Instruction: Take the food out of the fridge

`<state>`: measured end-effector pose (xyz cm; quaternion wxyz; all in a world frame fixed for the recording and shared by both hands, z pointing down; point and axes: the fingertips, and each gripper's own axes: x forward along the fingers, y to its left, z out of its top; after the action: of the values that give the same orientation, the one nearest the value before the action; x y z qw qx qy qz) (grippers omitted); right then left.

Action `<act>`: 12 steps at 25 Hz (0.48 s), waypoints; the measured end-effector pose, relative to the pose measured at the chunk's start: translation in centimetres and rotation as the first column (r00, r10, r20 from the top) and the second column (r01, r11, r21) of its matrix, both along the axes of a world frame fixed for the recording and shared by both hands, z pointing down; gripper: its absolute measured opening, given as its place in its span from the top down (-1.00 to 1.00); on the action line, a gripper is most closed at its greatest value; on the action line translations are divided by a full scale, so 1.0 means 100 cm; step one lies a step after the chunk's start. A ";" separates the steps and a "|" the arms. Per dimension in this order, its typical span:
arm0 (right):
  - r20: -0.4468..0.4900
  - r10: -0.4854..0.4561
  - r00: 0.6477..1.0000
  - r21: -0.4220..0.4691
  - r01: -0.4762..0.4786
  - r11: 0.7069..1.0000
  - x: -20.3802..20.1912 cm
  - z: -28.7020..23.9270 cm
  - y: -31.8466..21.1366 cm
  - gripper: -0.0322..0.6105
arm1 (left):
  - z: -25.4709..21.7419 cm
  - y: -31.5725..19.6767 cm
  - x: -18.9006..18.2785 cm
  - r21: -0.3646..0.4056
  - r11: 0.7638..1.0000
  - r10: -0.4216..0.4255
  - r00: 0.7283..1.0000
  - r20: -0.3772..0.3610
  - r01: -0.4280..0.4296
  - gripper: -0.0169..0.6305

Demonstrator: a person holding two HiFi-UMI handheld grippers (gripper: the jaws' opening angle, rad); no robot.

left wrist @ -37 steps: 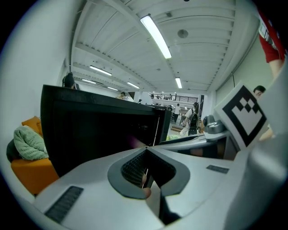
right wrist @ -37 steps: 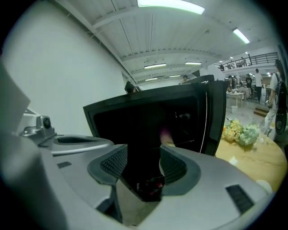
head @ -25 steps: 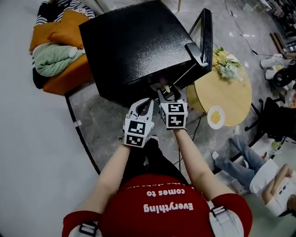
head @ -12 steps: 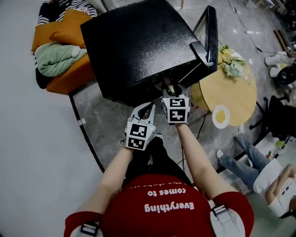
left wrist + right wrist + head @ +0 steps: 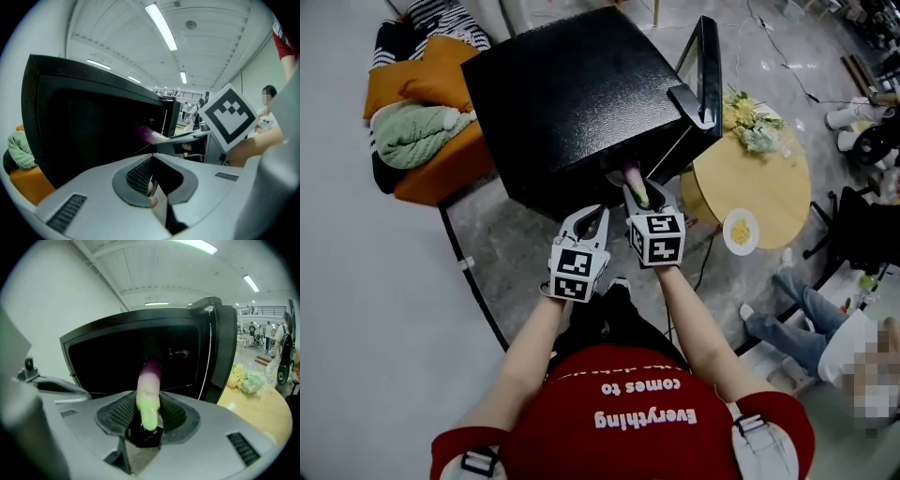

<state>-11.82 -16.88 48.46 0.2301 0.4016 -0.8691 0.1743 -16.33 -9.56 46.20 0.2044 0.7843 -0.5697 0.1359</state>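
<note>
1. Right gripper: jaws just closed in, clamped on green end of purple-and-green vegetable at open fridge mouth.
2. Left gripper: jaws together, empty.
3. Likely light, stiff, smooth; slippery taper, so grip deeper.

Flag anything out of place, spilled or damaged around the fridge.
Nothing stands out. The fridge door stands open, nothing is spilled, and the right gripper, whose jaws have just been closing, grips a purple-and-green vegetable that points toward the opening. The plate sits flat on the round table.
</note>
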 end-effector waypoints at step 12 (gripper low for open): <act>0.036 -0.007 0.999 -0.023 0.008 1.000 0.050 -0.032 0.105 0.43 | -0.046 0.038 0.043 0.094 0.988 0.120 0.993 0.009 -0.120 0.93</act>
<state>-6.83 -6.36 45.23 0.2197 0.3923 -0.8726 0.1910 -12.02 -5.77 41.61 0.1576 0.8257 -0.5277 0.1221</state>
